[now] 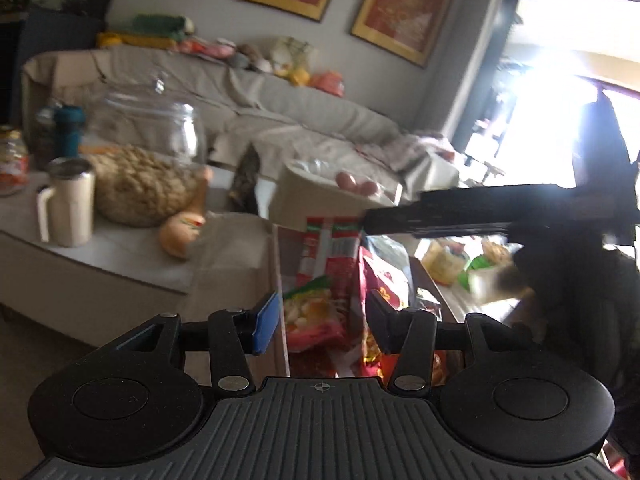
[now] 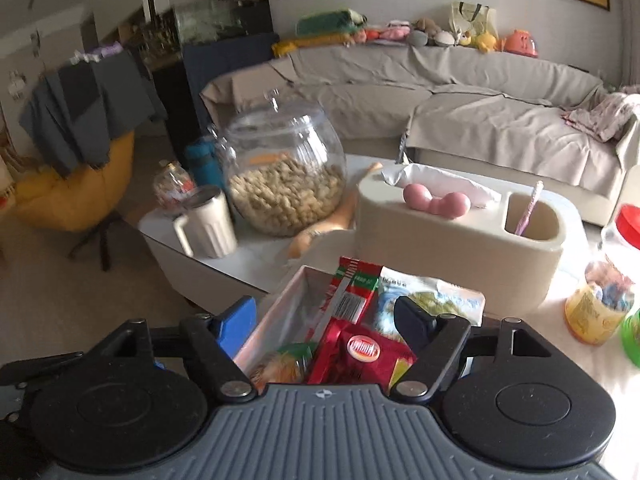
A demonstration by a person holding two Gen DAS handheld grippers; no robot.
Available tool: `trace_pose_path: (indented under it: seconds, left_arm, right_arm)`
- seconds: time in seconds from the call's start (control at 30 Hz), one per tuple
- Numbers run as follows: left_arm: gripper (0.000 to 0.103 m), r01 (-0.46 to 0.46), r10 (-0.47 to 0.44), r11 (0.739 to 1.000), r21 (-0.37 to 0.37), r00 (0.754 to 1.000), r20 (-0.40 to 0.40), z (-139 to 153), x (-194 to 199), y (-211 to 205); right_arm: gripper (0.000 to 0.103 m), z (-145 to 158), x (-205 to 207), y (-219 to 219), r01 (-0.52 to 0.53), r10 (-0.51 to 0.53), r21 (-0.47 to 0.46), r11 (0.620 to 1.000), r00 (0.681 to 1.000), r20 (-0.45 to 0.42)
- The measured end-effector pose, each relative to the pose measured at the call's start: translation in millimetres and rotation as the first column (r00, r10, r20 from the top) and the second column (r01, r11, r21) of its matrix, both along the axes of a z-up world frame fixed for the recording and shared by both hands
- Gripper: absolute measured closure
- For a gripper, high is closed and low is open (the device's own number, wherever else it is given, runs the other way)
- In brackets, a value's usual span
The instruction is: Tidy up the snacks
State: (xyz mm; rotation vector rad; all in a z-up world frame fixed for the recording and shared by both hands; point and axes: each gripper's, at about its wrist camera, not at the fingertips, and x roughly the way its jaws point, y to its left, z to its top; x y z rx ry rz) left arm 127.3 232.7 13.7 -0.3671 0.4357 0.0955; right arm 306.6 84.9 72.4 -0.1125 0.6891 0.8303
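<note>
Right gripper (image 2: pixel 326 322): sitting nearest the lens, ribbed grey housing with two round black discs; its blue pad and black pad are standing wide apart, released, hovering over the snack box with nothing between them.
Left gripper (image 1: pixel 322 322): the same ribbed housing, pads spread open, holding nothing, pointing down at the packets.
Sofa (image 2: pixel 480 120): long and curved, lying under a creased beige cloth, with soft toys lining its back.
Bench (image 2: pixel 256 252): smooth, pale, with rounded corners, carrying the jars, the mug and the organiser.
Organiser (image 2: pixel 460 248): matte cream plastic, rounded block shape, holding crumpled white wrapping, a glossy pink lumpy object (image 2: pixel 436 204) and a thin pink stick in its round well.
Glass jar (image 2: pixel 282 176): clear and globe-shaped, roughly half full of knobbly tan pieces, standing beside the mug.
Snack box (image 2: pixel 280 304): a white rectangular container at the bench's near edge, just in front of the organiser, holding the snacks upright and crowded together.
Snack packets: crinkly foil, a shiny red packet (image 2: pixel 360 356), a red-and-green barcoded packet (image 2: pixel 352 292) and a pale blue and green packet (image 2: pixel 432 300), all touching each other.
Mug (image 2: pixel 206 226): cream, fluted sides, handle, metal rim.
Small jar (image 2: pixel 600 304): clear plastic, red lid, yellow label, standing to the right.
</note>
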Motion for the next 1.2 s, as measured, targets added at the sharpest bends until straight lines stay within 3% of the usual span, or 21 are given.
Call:
trace_pose_path:
  seconds: [0.23, 0.33, 0.43, 0.47, 0.53, 0.8, 0.97, 1.2]
  left_arm:
    - [0.054, -0.014, 0.011, 0.999, 0.047, 0.997, 0.072, 24, -46, -46]
    - [0.057, 0.004, -0.009, 0.998, 0.062, 0.997, 0.076, 27, -71, -80]
    - [0.074, 0.024, -0.029, 0.996, 0.092, 0.998, 0.051, 26, -94, -115]
    - [0.080, 0.031, -0.035, 0.995, 0.099, 0.999, 0.035, 25, -99, -124]
    - [0.081, 0.047, -0.046, 0.993, 0.104, 0.999, -0.008, 22, -111, -142]
    - [0.085, 0.005, 0.013, 0.979, 0.202, 0.996, -0.090, 15, -139, -178]
    - [0.085, 0.008, 0.006, 0.978, 0.207, 0.998, -0.068, 17, -143, -176]
    - [0.085, 0.009, 0.010, 0.981, 0.195, 0.995, -0.096, 13, -142, -176]
  right_arm:
    - [0.026, 22, -65, -95, 0.038, -0.030, 0.175, 0.984, 0.998, -0.050]
    - [0.025, 19, -112, -128, 0.085, -0.086, 0.144, 0.986, 0.996, 0.001]
    - [0.024, 6, -159, -156, 0.130, -0.136, 0.102, 0.986, 0.989, 0.057]
    - [0.023, -1, -172, -165, 0.150, -0.156, 0.095, 0.984, 0.986, 0.055]
    - [0.023, -15, -192, -180, 0.181, -0.184, 0.075, 0.981, 0.982, 0.038]
    - [0.023, -40, -240, -190, 0.238, -0.239, 0.038, 0.971, 0.970, 0.048]
    - [0.022, -39, -249, -186, 0.242, -0.243, 0.018, 0.970, 0.967, 0.081]
    - [0.022, -37, -249, -186, 0.252, -0.253, 0.018, 0.968, 0.965, 0.072]
